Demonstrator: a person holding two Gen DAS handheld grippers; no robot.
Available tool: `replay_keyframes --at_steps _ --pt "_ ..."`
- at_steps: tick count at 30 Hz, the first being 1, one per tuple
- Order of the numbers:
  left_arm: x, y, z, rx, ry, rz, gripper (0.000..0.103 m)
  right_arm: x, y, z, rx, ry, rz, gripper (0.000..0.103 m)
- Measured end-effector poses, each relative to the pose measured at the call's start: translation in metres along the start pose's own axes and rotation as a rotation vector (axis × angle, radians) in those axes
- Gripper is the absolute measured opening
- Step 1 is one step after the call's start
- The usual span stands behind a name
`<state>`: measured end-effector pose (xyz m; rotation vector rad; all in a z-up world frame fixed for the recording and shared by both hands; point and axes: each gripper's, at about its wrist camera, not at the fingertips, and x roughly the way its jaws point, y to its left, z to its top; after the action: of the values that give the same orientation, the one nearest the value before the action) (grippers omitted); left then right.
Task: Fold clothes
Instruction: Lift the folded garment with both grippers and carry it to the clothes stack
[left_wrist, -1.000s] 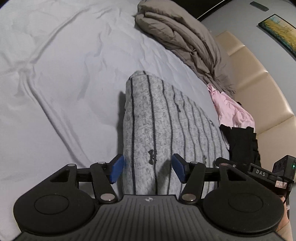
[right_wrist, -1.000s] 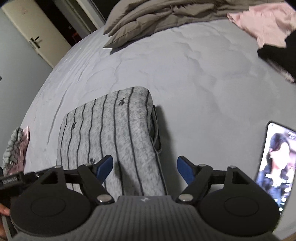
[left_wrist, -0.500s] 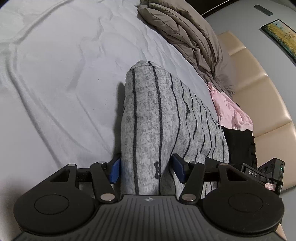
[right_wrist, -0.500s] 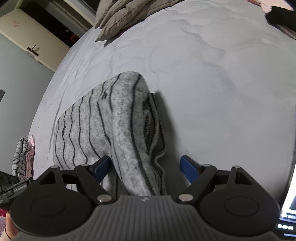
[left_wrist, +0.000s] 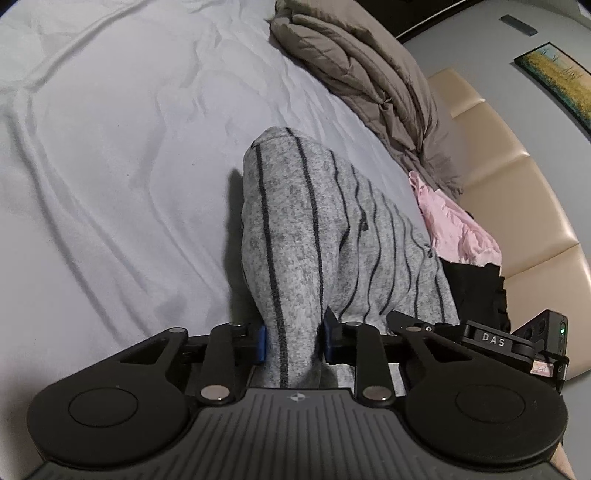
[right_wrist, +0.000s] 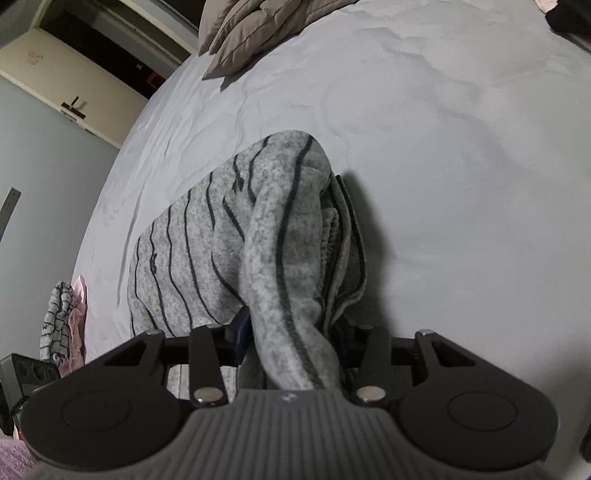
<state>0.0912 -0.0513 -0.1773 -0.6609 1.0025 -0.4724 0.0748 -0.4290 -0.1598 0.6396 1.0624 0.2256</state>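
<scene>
A grey knit garment with thin dark stripes (left_wrist: 314, 229) lies folded on the pale bed sheet (left_wrist: 110, 147). My left gripper (left_wrist: 293, 341) is shut on its near left corner, and the cloth bunches up between the blue pads. In the right wrist view the same garment (right_wrist: 207, 251) rises in a ridge into my right gripper (right_wrist: 291, 343), which is shut on its near right corner. The folded under-layers hang loose at the right edge (right_wrist: 343, 258). Both corners are lifted off the sheet.
A taupe duvet (left_wrist: 362, 81) is heaped at the far side of the bed. Pink (left_wrist: 454, 229) and black (left_wrist: 476, 288) clothes lie by the beige headboard (left_wrist: 517, 184). A grey patterned garment (right_wrist: 59, 321) lies at the bed's left edge.
Both grippers have closed from open onto the garment's near corners and lifted them. The cloth now bunches into ridges between the pads.
</scene>
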Motion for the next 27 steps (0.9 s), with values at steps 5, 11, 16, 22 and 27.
replay_keyframes --at_steps 5,11,16,22,27 --pt "-0.018 -0.008 0.001 0.026 -0.024 0.000 0.022 -0.011 0.009 -0.002 0.000 -0.026 0.026 0.037" --pt "-0.058 -0.008 0.005 0.057 -0.079 0.018 0.021 -0.010 0.036 -0.007 -0.014 -0.025 0.096 0.036" --pt "-0.098 -0.007 0.007 0.077 -0.126 0.041 0.021 -0.007 0.072 -0.009 -0.040 -0.016 0.155 0.036" --pt "-0.155 -0.001 0.019 0.098 -0.187 0.087 0.022 0.001 0.128 -0.011 -0.095 -0.003 0.229 0.036" --pt "-0.198 0.006 0.032 0.109 -0.231 0.137 0.021 0.015 0.175 -0.015 -0.128 0.017 0.279 0.036"
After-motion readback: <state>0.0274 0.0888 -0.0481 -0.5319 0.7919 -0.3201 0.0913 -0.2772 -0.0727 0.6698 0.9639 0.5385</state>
